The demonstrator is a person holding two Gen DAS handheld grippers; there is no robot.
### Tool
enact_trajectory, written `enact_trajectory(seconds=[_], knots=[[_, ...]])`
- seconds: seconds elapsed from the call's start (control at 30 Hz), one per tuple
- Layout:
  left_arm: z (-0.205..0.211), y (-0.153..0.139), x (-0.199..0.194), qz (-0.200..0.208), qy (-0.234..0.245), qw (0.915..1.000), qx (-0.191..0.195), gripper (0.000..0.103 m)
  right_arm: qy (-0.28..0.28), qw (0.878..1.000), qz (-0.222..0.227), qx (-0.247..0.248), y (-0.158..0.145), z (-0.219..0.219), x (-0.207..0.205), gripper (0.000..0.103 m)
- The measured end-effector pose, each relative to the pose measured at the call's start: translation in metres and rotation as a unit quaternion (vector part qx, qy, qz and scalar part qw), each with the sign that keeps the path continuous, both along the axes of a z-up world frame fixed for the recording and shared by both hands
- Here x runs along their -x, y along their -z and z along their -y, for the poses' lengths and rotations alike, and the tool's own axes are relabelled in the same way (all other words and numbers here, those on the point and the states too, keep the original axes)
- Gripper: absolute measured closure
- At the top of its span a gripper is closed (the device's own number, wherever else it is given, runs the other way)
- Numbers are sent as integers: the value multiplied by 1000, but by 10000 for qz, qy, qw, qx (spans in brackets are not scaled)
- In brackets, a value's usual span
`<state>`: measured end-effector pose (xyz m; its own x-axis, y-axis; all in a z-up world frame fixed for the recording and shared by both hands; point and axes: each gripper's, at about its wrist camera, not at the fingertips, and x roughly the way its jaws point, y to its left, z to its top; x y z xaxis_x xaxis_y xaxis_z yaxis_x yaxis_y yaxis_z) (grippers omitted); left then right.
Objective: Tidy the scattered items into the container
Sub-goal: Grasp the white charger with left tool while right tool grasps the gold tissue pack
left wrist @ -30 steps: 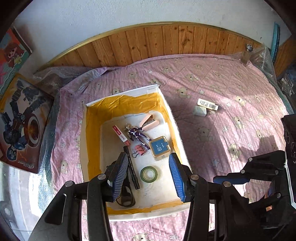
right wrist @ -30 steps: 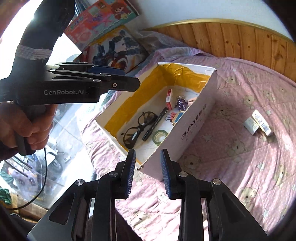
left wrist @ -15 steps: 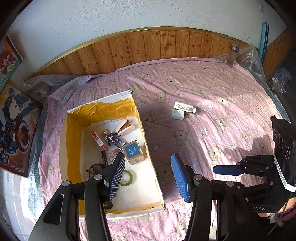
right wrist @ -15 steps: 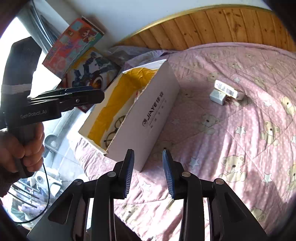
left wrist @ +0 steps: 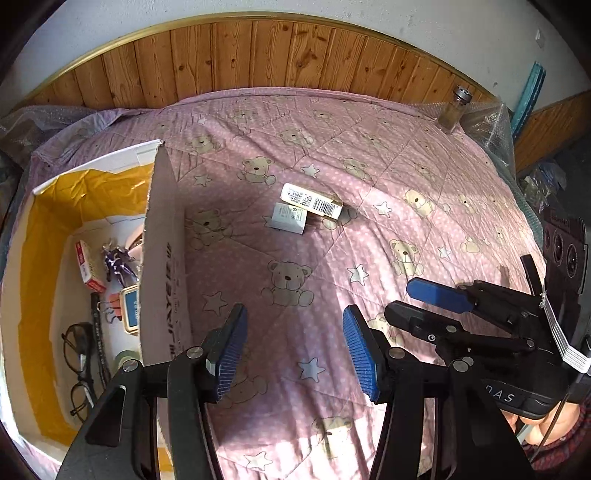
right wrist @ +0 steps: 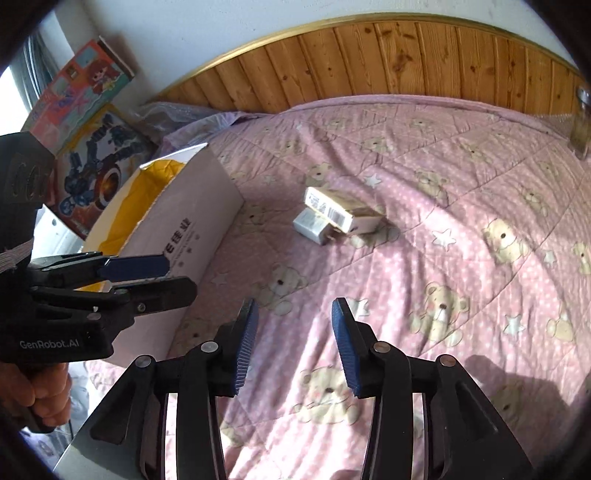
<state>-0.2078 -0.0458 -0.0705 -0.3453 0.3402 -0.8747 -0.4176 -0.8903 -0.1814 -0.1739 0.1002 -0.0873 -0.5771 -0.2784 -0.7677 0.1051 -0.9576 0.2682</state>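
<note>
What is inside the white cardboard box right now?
Inside the box: glasses, a black pen, a tape roll, a red-white packet, a purple figure. The near wall hides the rest.

a bed is covered by a pink quilted spread printed with bears and stars. behind it a band of vertical wooden panelling, capped by a gilt moulding, is set below a white plastered wall. crinkled clear plastic sheeting is seen at the far right corner, with a small glass jar stood beside it. two illustrated boxes are leaned against the wall at the left. strong sunlight is cast across the spread, with hard shadows.
</note>
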Motion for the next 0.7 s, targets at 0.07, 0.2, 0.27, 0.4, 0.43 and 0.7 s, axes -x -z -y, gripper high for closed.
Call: enact_trajectory(seconds=[0.07,0.2,0.27,0.4,0.43,0.7], knots=[[-4,11,11,135,-129,9998,-105,48,-56,9994,2,-334,7,-2,21,57],[-5,35,36,452,-498,9971,-342,48,-358,9944,36,-997,27,0,64,57],[-5,46,47,591,-668,9951,-436,48,-580,9911,46,-1198,36,4,85,56],[-11,63,64,702,-827,9930,-464,48,-1081,9846,156,-1364,57,10,116,51],[-12,66,68,699,-855,9928,-462,48,-1150,9835,199,-1382,62,9,123,51],[-31,90,101,738,-881,9928,-327,48,-555,9925,791,754,79,-72,162,52]])
